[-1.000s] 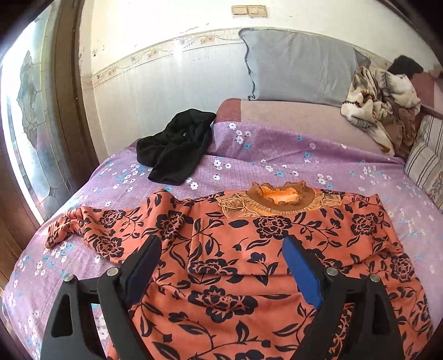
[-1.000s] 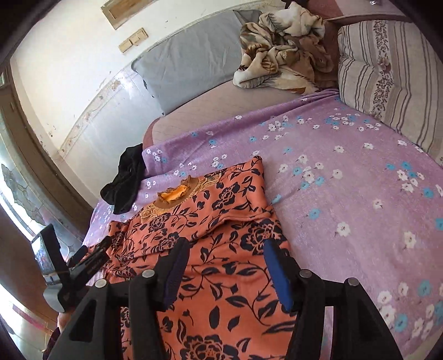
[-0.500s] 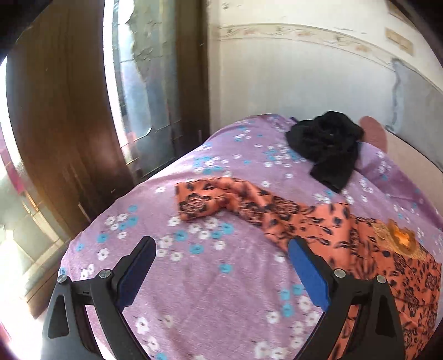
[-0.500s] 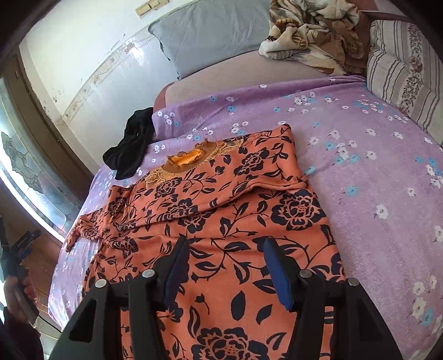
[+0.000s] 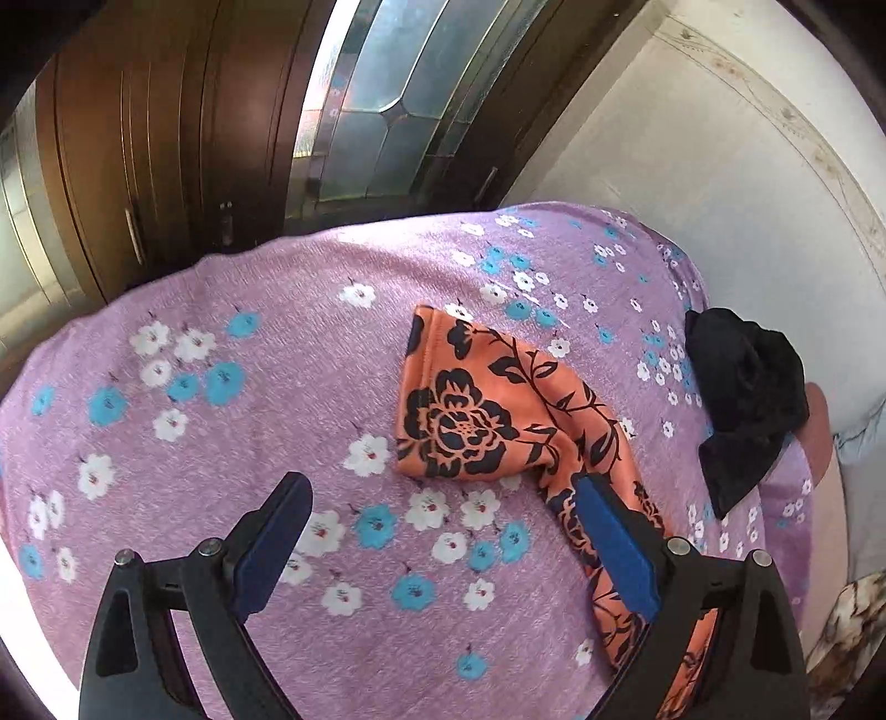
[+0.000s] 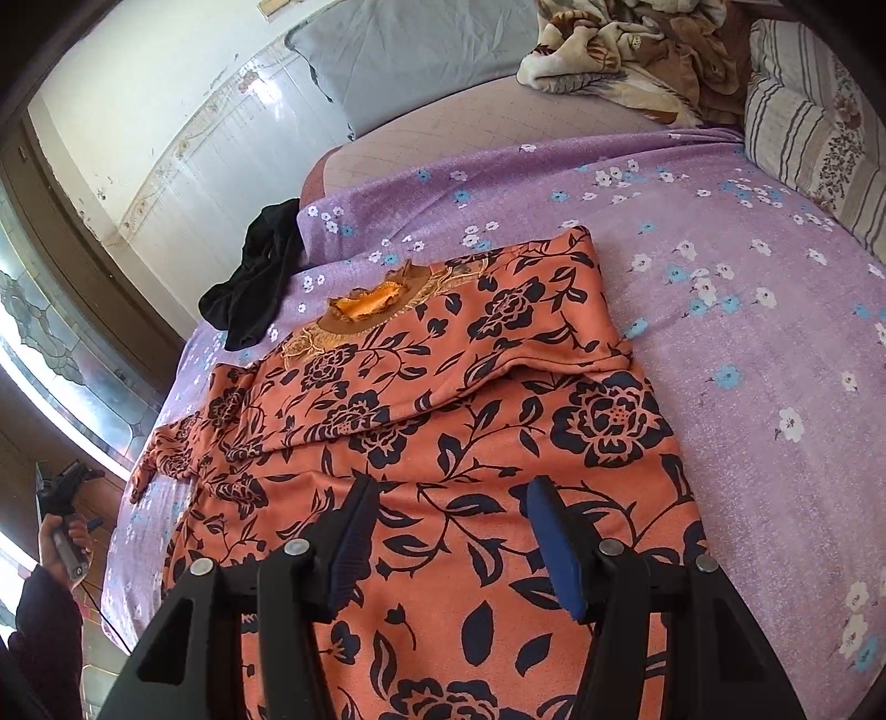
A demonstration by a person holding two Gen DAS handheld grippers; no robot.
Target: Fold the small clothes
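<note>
An orange top with a black flower print [image 6: 443,421] lies spread flat on the purple flowered bedsheet [image 6: 747,310], collar toward the pillows. Its right sleeve is folded across the chest. Its left sleeve [image 5: 476,410] stretches out toward the bed's edge. My left gripper [image 5: 443,498] is open and empty, just above the sheet, close behind the sleeve's cuff. My right gripper [image 6: 448,498] is open and empty, hovering over the lower body of the top. The left gripper also shows at the far left of the right wrist view [image 6: 61,487], held in a hand.
A black garment [image 6: 255,277] lies in a heap by the wall, also in the left wrist view [image 5: 742,387]. A grey pillow [image 6: 410,50], a crumpled blanket [image 6: 626,44] and a striped pillow [image 6: 814,105] sit at the bed's head. A wooden door and window [image 5: 221,127] stand beyond the bed's edge.
My left gripper swung left from over the top's body and closed in on the left sleeve's cuff. My right gripper moved a little left over the top's lower part. Both stayed open.
</note>
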